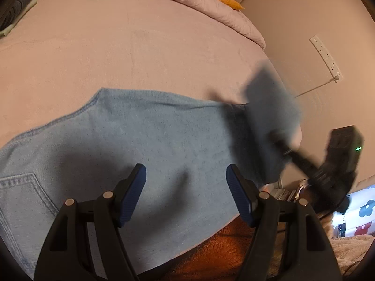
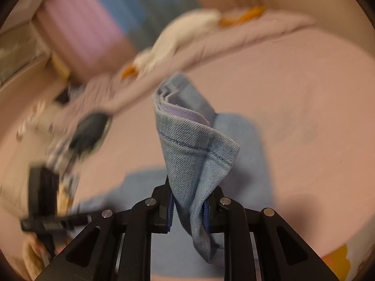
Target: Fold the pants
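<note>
Light blue denim pants (image 1: pixel 140 135) lie spread across the pink bed, a back pocket (image 1: pixel 21 194) showing at the lower left. My left gripper (image 1: pixel 186 182) hovers just above the cloth, jaws apart with nothing between the blue pads. At the right, blurred by motion, my right gripper (image 1: pixel 279 140) lifts one end of the pants. In the right wrist view the right gripper (image 2: pixel 188 208) is shut on a bunched, stitched hem (image 2: pixel 194 145) that stands up between the pads. The rest of the pants (image 2: pixel 241 140) lies below on the sheet. The left gripper (image 2: pixel 46 201) appears there as a blurred black shape at the left.
A pink sheet (image 1: pixel 117 46) covers the bed, with a rumpled quilt (image 1: pixel 211 7) along the far edge. A white and orange soft toy (image 2: pixel 182 30) rests on the quilt. A power strip (image 1: pixel 325 58) hangs on the wall. An orange fuzzy blanket (image 1: pixel 222 245) lies at the near edge.
</note>
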Demonstrator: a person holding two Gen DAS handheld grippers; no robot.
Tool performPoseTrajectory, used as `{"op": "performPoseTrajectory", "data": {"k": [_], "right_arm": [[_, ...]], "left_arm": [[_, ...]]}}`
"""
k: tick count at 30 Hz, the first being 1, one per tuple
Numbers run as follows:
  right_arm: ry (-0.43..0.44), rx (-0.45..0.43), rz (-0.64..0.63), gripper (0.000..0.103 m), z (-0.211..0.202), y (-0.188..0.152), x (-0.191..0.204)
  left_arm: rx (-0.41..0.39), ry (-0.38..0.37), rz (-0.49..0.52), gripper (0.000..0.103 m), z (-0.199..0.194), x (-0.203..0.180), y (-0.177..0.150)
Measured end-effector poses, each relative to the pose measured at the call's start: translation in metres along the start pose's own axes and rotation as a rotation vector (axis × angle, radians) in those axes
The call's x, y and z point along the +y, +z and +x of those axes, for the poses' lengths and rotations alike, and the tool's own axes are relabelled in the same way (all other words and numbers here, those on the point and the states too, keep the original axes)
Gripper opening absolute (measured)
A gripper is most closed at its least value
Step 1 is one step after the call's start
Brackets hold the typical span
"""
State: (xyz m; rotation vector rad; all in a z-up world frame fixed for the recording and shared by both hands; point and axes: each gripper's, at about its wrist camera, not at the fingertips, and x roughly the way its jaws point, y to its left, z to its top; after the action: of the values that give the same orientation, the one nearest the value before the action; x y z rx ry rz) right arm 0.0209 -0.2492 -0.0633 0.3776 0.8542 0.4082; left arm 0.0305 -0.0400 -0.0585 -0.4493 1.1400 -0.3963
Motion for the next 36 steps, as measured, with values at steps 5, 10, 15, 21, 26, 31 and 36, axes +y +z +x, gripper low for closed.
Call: {"op": "performPoseTrajectory", "data": {"k": [5, 10, 15, 21, 26, 31, 36], "right_arm": [[-0.091, 0.144, -0.044, 0.026, 0.054, -0.028, 0.011], [-0.022, 0.146, -0.053, 0.057, 0.041, -0.022, 0.017], [-0.019, 0.098, -0.014, 0.057, 0.008, -0.027, 0.0], [-0.069, 0.0, 0.054, 0.057, -0.022, -0.026, -0.026], [-0.173, 0.027, 0.13, 0.039, -0.006, -0.027, -0.051], [-0.204, 0.051, 0.138, 0.035, 0.007, -0.033, -0.061], [-0.195, 0.047, 0.149, 0.035, 0.011, -0.031, -0.062]], "left_arm": [[0.031, -0.036, -0.035, 0.071, 0.008, 0.01, -0.001], [0.034, -0.058, -0.045, 0.071, 0.014, 0.009, 0.004], [0.05, -0.114, -0.043, 0.072, 0.023, 0.002, 0.012], [0.095, -0.157, -0.039, 0.072, 0.044, -0.007, 0.023], [0.133, -0.111, -0.008, 0.07, 0.067, -0.018, 0.027], [0.168, -0.173, -0.001, 0.044, 0.083, -0.029, 0.022], [0.146, -0.151, 0.025, 0.003, 0.078, -0.038, 0.016]]}}
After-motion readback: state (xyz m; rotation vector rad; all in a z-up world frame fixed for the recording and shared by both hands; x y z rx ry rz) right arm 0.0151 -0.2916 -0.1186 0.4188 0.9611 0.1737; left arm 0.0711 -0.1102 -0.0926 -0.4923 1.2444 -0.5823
